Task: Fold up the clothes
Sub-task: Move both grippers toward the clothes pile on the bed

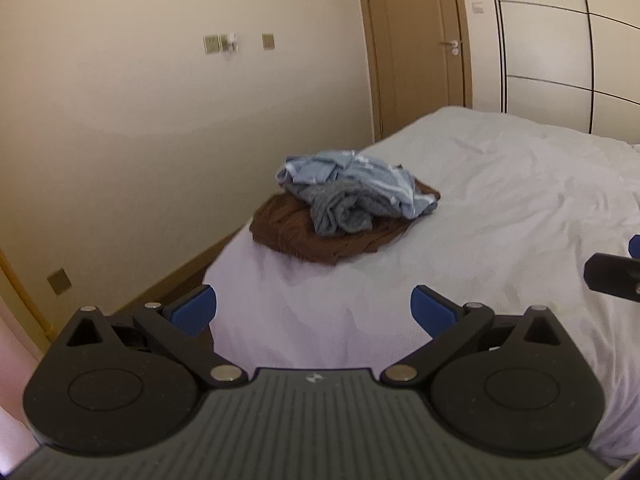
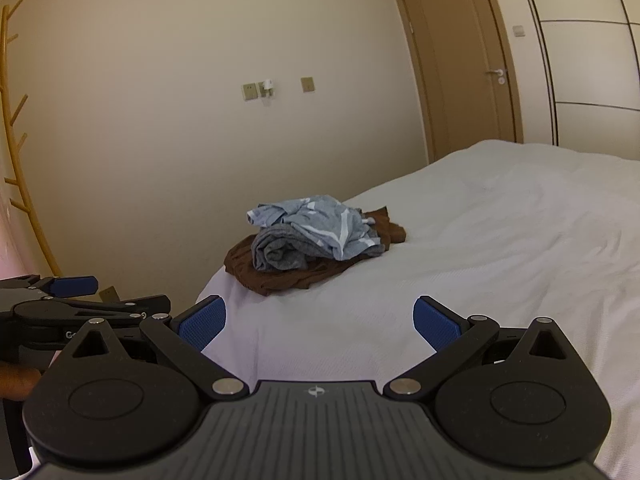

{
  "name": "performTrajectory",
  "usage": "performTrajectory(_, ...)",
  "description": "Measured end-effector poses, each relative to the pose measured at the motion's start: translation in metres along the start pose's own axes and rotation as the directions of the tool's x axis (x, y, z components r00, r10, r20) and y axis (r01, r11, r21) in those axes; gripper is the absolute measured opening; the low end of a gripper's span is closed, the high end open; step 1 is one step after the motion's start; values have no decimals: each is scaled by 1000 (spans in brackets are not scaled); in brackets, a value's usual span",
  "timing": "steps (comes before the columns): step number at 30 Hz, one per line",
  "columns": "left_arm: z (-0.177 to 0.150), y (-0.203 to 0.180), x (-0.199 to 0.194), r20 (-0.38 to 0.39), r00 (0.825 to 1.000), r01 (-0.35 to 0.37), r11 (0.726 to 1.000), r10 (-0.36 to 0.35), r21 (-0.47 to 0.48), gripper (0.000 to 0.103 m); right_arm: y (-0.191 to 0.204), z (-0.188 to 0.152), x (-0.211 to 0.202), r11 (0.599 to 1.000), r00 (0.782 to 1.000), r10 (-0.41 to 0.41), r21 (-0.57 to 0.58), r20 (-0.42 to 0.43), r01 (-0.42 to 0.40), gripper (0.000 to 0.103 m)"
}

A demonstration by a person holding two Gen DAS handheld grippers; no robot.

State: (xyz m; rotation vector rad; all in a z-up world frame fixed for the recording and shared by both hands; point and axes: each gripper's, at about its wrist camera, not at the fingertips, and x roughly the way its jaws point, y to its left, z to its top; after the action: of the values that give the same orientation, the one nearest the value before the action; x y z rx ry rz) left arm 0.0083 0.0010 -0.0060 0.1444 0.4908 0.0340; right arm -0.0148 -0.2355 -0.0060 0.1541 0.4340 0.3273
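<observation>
A pile of crumpled clothes lies near the left edge of the white bed [image 1: 500, 208]: a light blue garment [image 1: 360, 172] on top, a grey one [image 1: 340, 208] under it, a brown one [image 1: 316, 236] at the bottom. The pile also shows in the right wrist view: blue [image 2: 320, 224], grey [image 2: 280, 252], brown [image 2: 288, 276]. My left gripper [image 1: 314, 310] is open and empty above the bed's near corner, short of the pile. My right gripper [image 2: 320, 322] is open and empty, also short of the pile. The left gripper shows in the right wrist view [image 2: 76, 286].
A beige wall [image 1: 160, 120] runs along the bed's left side, with a narrow floor gap. A wooden door [image 1: 420, 40] and white wardrobe panels [image 1: 560, 40] stand behind the bed. A wooden coat rack [image 2: 16, 140] stands at the left.
</observation>
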Motion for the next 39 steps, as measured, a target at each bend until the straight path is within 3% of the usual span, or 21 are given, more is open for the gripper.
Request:
performTrajectory(9,-4,0,28,-59,998,25,1000,-26,-19,102,-4,-4,37,999,999,-4,40,-51,6,103)
performTrajectory(17,-9,-4,40,-81,996,35,999,-37,-26,102,-11,-13,46,998,997,-16,58,-77,20,103)
performTrajectory(39,-13,-14,30,-72,996,44,999,-45,-18,102,-22,-20,32,995,998,-30,88,-61,35,103)
